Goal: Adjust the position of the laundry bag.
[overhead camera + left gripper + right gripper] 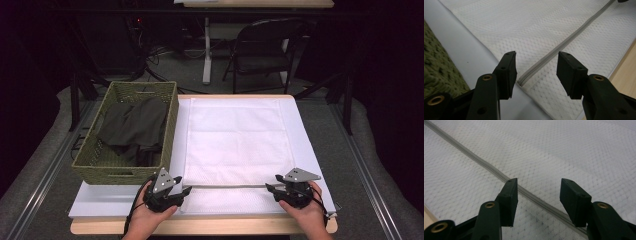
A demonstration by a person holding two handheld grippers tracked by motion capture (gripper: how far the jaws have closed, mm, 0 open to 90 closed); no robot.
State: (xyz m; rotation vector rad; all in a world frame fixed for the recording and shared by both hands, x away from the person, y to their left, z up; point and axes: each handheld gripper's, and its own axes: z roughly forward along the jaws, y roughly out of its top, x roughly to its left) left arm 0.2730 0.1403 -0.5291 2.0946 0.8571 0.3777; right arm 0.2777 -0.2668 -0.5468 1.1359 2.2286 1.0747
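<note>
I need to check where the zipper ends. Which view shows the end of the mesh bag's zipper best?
The left gripper view: the zipper ends close between the open jaws. The right gripper view shows a mid stretch; the high view, a thin line.

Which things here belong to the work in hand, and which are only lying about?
In the work:
- mesh bag
- its zipper
- left tongs, open at the zipper's end
- right tongs, open over the zipper

Lying about:
- basket
- dark cloth inside it
- chair behind the table
</note>
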